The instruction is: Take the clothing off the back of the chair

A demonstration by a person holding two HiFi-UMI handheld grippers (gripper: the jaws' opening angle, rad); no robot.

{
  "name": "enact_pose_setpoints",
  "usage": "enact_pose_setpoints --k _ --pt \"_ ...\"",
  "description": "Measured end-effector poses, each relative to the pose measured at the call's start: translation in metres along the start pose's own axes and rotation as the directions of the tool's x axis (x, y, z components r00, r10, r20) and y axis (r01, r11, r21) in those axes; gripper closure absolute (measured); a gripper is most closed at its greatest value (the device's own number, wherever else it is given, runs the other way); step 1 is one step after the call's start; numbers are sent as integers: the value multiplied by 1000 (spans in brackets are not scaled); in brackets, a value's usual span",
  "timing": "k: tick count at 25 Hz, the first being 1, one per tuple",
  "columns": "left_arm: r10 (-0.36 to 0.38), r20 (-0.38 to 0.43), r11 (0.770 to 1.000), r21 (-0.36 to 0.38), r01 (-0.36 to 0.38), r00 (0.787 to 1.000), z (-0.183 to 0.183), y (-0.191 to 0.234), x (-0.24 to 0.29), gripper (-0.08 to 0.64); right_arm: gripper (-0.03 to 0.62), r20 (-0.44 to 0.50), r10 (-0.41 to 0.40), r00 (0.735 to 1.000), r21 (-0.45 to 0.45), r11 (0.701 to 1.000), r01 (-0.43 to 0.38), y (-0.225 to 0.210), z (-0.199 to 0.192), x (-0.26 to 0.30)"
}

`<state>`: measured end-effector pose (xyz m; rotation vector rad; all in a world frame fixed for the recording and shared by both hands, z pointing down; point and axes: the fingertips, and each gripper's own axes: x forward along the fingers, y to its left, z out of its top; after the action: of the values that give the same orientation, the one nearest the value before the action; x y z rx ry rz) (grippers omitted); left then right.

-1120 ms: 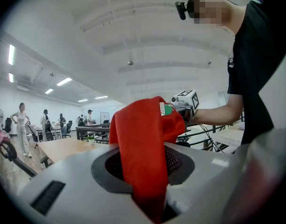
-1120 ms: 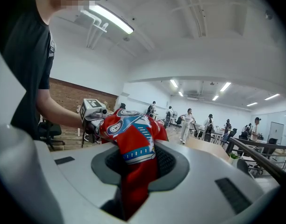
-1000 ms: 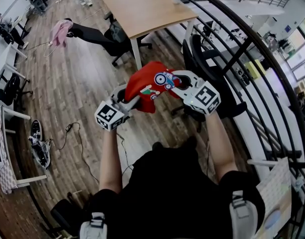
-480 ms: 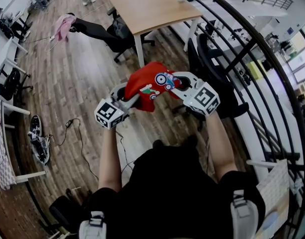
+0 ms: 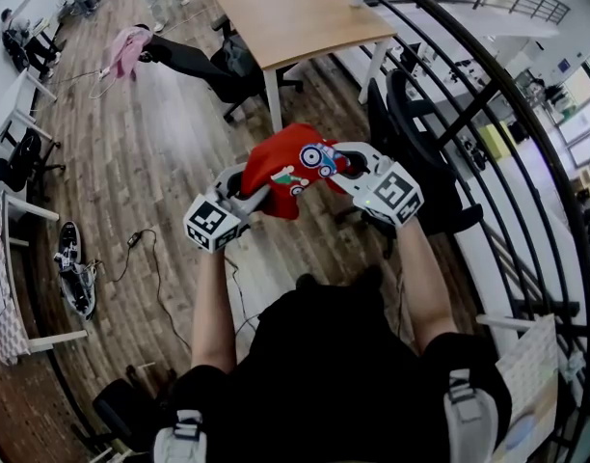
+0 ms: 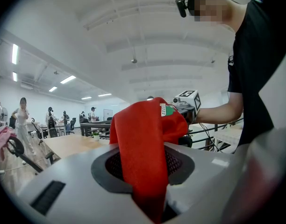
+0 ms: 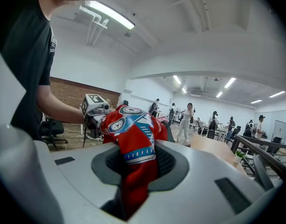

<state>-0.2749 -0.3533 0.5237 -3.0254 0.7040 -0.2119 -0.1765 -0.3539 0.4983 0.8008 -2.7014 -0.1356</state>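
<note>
**Inspector:** Black padded office chair (image 5: 408, 133)?

**Assistant:** Its back looks bare from the head view. The red cloth garment with a cartoon print (image 5: 287, 162) hangs bunched in the air just beside it, strung between both tools.

**Inspector:** Grips?

**Assistant:** Left gripper (image 5: 254, 194) clamps a plain red fold, right gripper (image 5: 341, 165) the printed edge — both firm. Advice: carry both pinches level and together, so no cloth slips or snags.

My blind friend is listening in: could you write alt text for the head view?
Seen from above, a person holds a bunched red garment in the air, with the left gripper and the right gripper each shut on one end. A black office chair stands just beyond it, beside a curved railing.
</note>
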Motion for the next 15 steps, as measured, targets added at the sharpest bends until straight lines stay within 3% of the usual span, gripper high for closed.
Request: enact_pose_setpoints --k 3,7,15 --pt "1 -4 1000 2 -1 1000 -1 2 -2 433 505 -12 -2 1000 -18 1000 2 0 -1 2" --pt "7 -9 1000 1 -7 1000 -2 2 -3 433 505 -63 4 998 -106 994 -10 2 -3 4" --pt "6 -13 1000 8 -6 1000 -3 3 -3 433 505 -58 -6 998 -70 998 2 2 -8 6"
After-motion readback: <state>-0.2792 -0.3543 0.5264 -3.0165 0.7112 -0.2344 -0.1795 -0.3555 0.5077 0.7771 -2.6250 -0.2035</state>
